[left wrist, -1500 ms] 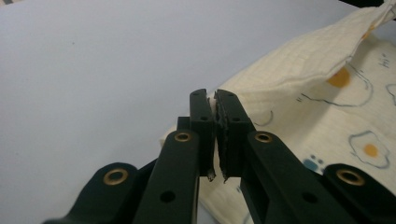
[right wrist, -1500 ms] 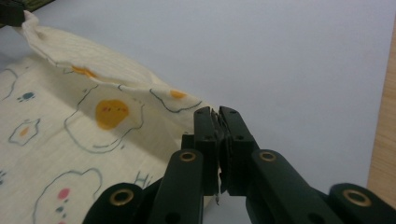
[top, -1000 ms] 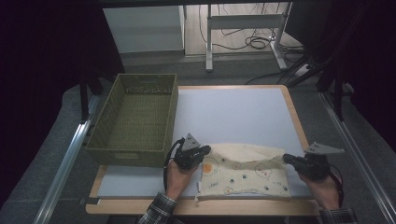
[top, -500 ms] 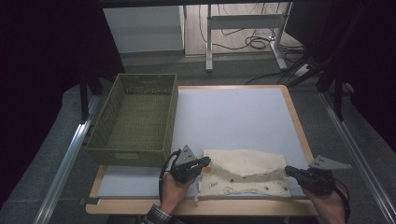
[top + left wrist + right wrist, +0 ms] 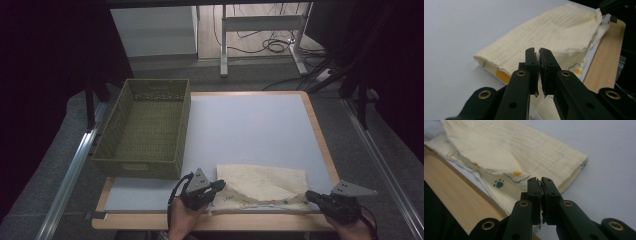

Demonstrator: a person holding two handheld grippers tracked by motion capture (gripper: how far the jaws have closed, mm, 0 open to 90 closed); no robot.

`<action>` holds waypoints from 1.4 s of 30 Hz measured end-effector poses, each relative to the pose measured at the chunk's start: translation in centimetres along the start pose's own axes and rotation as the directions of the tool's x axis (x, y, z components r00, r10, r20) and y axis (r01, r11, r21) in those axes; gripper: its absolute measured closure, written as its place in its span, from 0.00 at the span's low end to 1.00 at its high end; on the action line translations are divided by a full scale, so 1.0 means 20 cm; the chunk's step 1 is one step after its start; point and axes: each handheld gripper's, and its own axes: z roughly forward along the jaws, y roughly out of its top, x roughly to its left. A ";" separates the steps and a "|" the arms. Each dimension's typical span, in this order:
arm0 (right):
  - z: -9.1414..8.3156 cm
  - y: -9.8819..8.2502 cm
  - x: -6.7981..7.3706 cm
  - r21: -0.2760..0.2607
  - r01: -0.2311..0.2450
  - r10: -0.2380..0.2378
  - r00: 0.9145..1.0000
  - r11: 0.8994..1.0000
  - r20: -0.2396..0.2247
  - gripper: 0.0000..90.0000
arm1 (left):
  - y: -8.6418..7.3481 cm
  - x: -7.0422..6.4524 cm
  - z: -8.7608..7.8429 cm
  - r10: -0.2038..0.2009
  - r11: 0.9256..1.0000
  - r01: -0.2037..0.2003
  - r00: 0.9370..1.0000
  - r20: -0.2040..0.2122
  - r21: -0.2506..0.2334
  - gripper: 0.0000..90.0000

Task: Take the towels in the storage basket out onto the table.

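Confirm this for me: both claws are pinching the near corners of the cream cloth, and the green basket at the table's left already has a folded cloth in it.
Not quite. The high view shows the green basket empty. The rest holds: the left claw and right claw pinch the near corners of the cream cloth.

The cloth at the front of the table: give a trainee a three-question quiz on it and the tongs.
1. True or false: the cream cloth lies inside the green basket.
2. What does each set of tongs clamp?
A. a basket rim
B. an end of the cloth
C. nothing
3. Fill in: the cloth's printed edge lies nearest the table's ____ wooden rim.

Key:
1. False; it lies on the white table top, apart from the basket.
2. B; the left tongs and the right tongs are each shut on one end of it.
3. Front.
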 end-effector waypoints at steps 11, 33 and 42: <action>-0.02 -0.07 0.03 0.023 -0.019 0.019 1.000 1.000 -0.024 0.87 | -0.12 -0.06 -0.03 -0.009 0.997 0.008 1.000 0.025 0.077 0.88; 0.01 -0.01 0.03 0.024 -0.004 0.005 0.999 1.000 -0.035 0.75 | -0.07 -0.01 0.00 -0.039 0.996 0.038 0.999 0.012 0.084 0.54; 0.03 -0.10 0.03 0.039 -0.017 0.017 1.000 0.999 -0.016 0.75 | -0.12 0.00 0.01 -0.059 0.992 0.058 0.998 0.001 0.109 0.54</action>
